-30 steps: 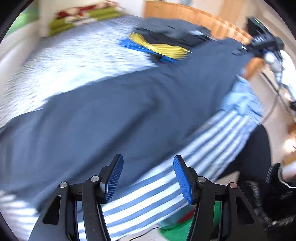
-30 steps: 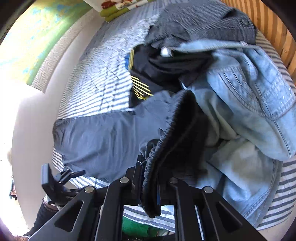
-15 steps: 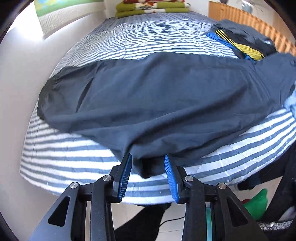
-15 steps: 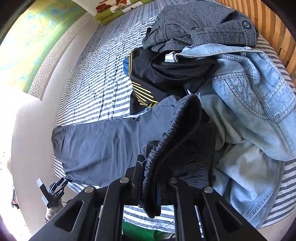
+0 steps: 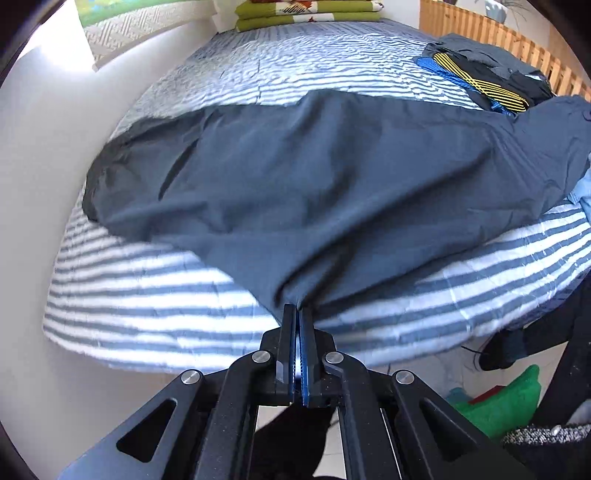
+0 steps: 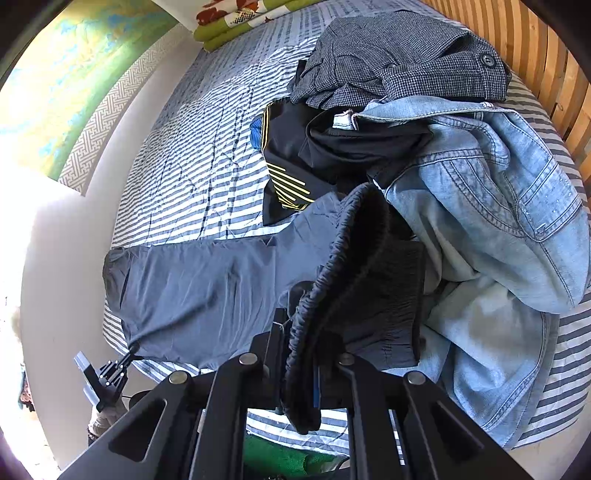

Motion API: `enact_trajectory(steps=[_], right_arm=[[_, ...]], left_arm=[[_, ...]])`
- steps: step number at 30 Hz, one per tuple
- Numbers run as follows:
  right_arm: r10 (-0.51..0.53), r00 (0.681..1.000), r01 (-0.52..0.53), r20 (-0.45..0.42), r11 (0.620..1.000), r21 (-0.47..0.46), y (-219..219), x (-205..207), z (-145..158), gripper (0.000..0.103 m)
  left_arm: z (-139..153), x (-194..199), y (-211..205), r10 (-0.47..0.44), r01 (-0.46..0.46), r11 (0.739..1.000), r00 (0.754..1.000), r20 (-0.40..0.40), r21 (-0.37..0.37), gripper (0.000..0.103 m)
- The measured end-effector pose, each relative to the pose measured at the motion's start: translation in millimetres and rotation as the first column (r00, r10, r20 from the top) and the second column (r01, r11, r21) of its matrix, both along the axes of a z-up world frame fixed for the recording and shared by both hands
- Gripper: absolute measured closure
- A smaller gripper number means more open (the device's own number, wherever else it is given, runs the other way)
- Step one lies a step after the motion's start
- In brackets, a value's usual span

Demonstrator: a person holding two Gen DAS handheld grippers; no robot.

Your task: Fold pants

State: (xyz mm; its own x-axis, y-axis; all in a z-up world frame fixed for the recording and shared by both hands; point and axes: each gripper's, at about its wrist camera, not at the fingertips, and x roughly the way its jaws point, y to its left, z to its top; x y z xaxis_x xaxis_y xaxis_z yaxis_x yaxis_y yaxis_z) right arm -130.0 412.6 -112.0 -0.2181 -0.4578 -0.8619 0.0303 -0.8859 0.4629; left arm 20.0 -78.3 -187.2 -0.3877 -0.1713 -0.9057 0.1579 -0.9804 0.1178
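Observation:
Dark grey-blue pants [image 5: 314, 177] lie stretched across the striped bed [image 5: 155, 295], legs to the left, waist to the right. My left gripper [image 5: 297, 308] is shut on the near edge of a pant leg at the bed's front edge, the cloth pulled into a point between the pads. In the right wrist view the same pants [image 6: 207, 284] run leftward, and my right gripper [image 6: 299, 332] is shut on their dark elastic waistband [image 6: 343, 266], which bunches over the jaws. The left gripper [image 6: 129, 350] shows small at the leg's lower corner.
A pile of clothes sits on the right: a light denim jacket [image 6: 498, 221], a grey checked garment [image 6: 399, 62], and a black piece with yellow stripes [image 6: 291, 173]. Folded green blankets [image 5: 306, 14] lie at the far end. A wooden slatted bed end [image 6: 535, 55] borders the right.
My left gripper swung left along the bed edge, came down onto the pant leg's near edge and went from open to shut on it. The right gripper kept its hold on the waistband.

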Motion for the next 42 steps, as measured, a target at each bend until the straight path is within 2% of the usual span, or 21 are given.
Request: enact_trajectory(steps=[2, 4, 7, 8, 10, 11, 12, 17, 21, 22, 24, 26, 28, 30, 32, 33, 36, 38, 40, 42], right_arm=[[0.007, 1.0, -0.007, 0.005, 1.0, 0.004, -0.3, 0.3, -3.5, 0.093], [0.007, 1.0, -0.007, 0.022, 1.0, 0.015, 0.1, 2.1, -9.8, 0.093], [-0.011, 1.0, 0.01, 0.028, 1.0, 0.011, 7.9, 8.1, -12.6, 0.093], [-0.02, 0.999, 0.02, 0.028, 1.0, 0.01, 12.2, 10.1, -12.9, 0.093], [-0.041, 0.999, 0.041, 0.032, 0.999, 0.012, 20.2, 11.9, -13.8, 0.093], [-0.05, 0.998, 0.05, 0.036, 0.999, 0.015, 22.8, 11.6, -14.9, 0.093], [-0.059, 0.998, 0.058, 0.039, 0.998, 0.015, 24.6, 11.2, -15.5, 0.093], [-0.065, 0.997, 0.064, 0.051, 0.998, 0.022, 20.2, 9.5, -20.4, 0.093], [-0.089, 0.993, 0.085, 0.075, 0.995, 0.055, 23.0, 9.4, -27.1, 0.093], [-0.1, 0.992, 0.096, 0.082, 0.994, 0.06, 25.2, 9.5, -28.8, 0.093], [-0.124, 0.988, 0.118, 0.094, 0.991, 0.07, 30.4, 10.3, -31.6, 0.093], [-0.147, 0.984, 0.14, 0.101, 0.987, 0.077, 36.5, 11.3, -34.1, 0.093], [-0.164, 0.981, 0.157, 0.106, 0.985, 0.078, 41.5, 11.6, -35.9, 0.093], [-0.178, 0.978, 0.17, 0.111, 0.982, 0.081, 44.2, 10.9, -37.5, 0.093], [-0.182, 0.977, 0.174, 0.114, 0.982, 0.079, 43.8, 8.8, -38.8, 0.093], [-0.181, 0.977, 0.173, 0.115, 0.982, 0.08, 43.0, 7.6, -39.4, 0.093], [-0.157, 0.982, 0.149, 0.11, 0.986, 0.079, 33.2, 5.4, -36.1, 0.093], [-0.137, 0.986, 0.129, 0.099, 0.988, 0.079, 26.2, 5.6, -31.2, 0.093], [-0.124, 0.988, 0.118, 0.087, 0.99, 0.076, 22.5, 5.9, -26.7, 0.093], [-0.123, 0.989, 0.118, 0.082, 0.991, 0.067, 21.7, 6.9, -24.8, 0.093]], left_arm=[[-9.9, 2.6, -0.4, -0.001, 0.001, 1.0, 0.999, 0.041, 0.005, 0.1], [-7.8, 2.3, -4.8, 0.015, -0.018, 0.998, 0.998, 0.054, 0.058, 0.1], [25.7, -6.2, -19.7, 0.034, -0.025, 0.984, 0.998, -0.043, 0.177, 0.098], [39.0, -12.2, -24.4, 0.031, -0.015, 0.982, 0.996, -0.08, 0.188, 0.095], [60.3, -35.5, -39.2, 0.035, -0.013, 0.985, 0.992, -0.124, 0.173, 0.082], [64.4, -49.9, -46.6, 0.034, -0.013, 0.985, 0.992, -0.122, 0.17, 0.067], [64.7, -68.2, -54.4, 0.022, -0.004, 0.986, 0.994, -0.105, 0.168, 0.058], [29.4, -169.9, -93.0, -0.003, 0.001, 0.996, 1.0, 0.024, 0.087, 0.058], [-9.6, -223.8, -134.3, 0.073, -0.081, 0.99, 0.994, 0.076, 0.114, 0.058], [-17.5, -232.9, -145.0, 0.102, -0.11, 0.989, 0.991, 0.084, 0.099, 0.058], [-33.0, -244.1, -169.2, 0.178, -0.182, 0.982, 0.98, 0.092, 0.039, 0.058], [-44.3, -250.2, -200.7, 0.286, -0.287, 0.958, 0.955, 0.075, 0.014, 0.056], [-46.3, -249.9, -227.3, 0.374, -0.376, 0.925, 0.927, 0.033, 0.061, 0.053], [-46.9, -252.8, -237.0, 0.399, -0.399, 0.916, 0.917, 0.01, 0.031, 0.053], [-42.0, -254.4, -234.9, 0.409, -0.408, 0.91, 0.913, -0.007, -0.075, 0.053], [-36.2, -251.4, -232.7, 0.407, -0.408, 0.91, 0.913, -0.026, -0.073, 0.053], [-8.9, -229.4, -214.0, 0.355, -0.357, 0.934, 0.929, -0.106, 0.007, 0.055], [6.2, -213.9, -186.6, 0.245, -0.235, 0.968, 0.961, -0.127, 0.09, 0.055], [8.4, -201.6, -149.7, 0.12, -0.105, 0.984, 0.988, -0.097, 0.147, 0.055], [-1.9, -187.5, -114.5, -0.01, 0.017, 0.982, 0.999, -0.038, 0.188, 0.055]])
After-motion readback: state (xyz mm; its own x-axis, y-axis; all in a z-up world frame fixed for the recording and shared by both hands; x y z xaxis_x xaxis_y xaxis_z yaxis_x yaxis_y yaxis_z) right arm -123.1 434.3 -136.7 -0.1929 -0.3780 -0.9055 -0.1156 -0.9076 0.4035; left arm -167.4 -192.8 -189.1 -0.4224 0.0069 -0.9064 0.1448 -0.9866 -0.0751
